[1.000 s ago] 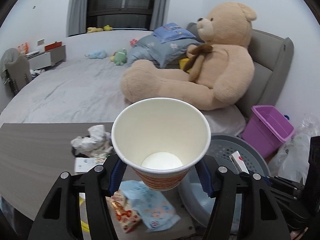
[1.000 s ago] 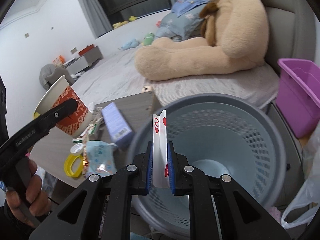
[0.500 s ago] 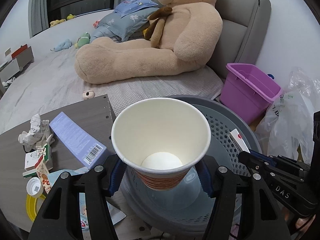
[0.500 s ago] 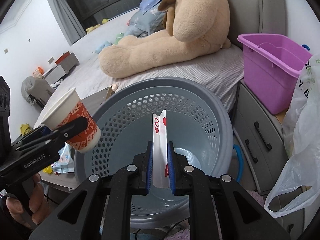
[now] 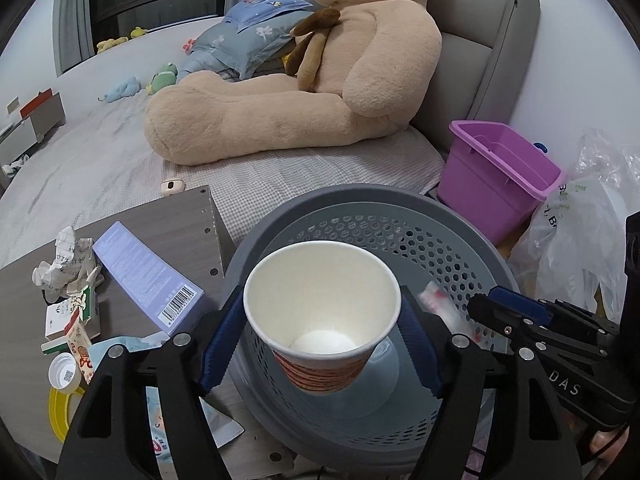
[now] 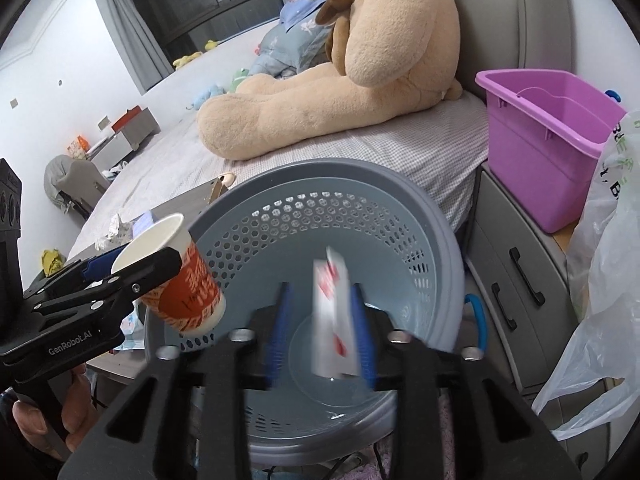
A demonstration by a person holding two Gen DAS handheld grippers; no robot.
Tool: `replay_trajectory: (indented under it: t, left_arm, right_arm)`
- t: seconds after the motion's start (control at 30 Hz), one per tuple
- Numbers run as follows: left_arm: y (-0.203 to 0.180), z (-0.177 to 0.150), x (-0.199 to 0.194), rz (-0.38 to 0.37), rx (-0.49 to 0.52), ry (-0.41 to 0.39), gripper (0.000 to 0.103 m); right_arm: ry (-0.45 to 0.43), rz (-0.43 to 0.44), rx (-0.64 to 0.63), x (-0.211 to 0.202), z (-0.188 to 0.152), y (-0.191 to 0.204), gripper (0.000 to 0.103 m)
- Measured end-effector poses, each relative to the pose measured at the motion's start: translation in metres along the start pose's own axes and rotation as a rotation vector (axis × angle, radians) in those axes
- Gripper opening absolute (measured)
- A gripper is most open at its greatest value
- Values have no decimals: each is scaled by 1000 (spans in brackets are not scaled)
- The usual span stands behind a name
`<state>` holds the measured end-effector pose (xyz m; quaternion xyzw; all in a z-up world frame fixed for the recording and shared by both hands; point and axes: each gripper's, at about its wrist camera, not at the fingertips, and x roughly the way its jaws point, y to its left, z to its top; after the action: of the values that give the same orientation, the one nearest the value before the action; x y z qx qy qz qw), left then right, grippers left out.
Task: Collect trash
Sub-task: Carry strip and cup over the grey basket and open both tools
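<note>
Both grippers just opened over my grey basket (image 6: pixel 420 216): right gripper (image 6: pixel 320 332) let go, the blurry playing card (image 6: pixel 334 316) looks loose between its pads; left gripper (image 5: pixel 320 344) spread around the paper cup (image 5: pixel 322 312), probably falling.

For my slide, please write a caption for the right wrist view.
Right gripper jaws just opened, dropping a folded playing card into the grey basket.

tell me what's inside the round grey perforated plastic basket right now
Inside the round grey perforated plastic basket only its bare pale floor shows. The white and red folded card and the orange and white paper cup hang above it, covering parts of the floor, so anything lying there cannot be seen.
</note>
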<state>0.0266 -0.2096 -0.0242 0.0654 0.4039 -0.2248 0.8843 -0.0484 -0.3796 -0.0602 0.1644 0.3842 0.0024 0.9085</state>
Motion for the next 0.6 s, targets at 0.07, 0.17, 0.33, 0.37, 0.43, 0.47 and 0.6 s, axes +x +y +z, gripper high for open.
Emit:
replay_trajectory:
  t: [0.07,0.17,0.33,0.37,0.43,0.47,0.6]
  left_arm:
    - [0,0,-1,7,1,-5,74]
    - [-1,-1,-2,10,2,-9,76]
    - [-1,-1,-2,11,-2,-3,77]
    - [0,-1,-2,10,-5,-2,77]
    - [0,-1,-2,9,-8,-1,77]
    - [0,-1,-2,10,-9,-2,77]
    - [0,-1,-3,13,-10,-6,77]
  right_arm:
    - [-11,-4,5,-2,0,-1,46]
    - [-12,-3,6,-3,-1,-1,46]
    - [-11,-2,9,-2,1,-4,46]
    - [-12,-2,9,-3,1,-4,46]
    - [-13,-2,11,-2,1,-4,46]
    - [-13,-1,12,-2,1,-4,46]
    - [-13,-1,11,-2,2,-4,48]
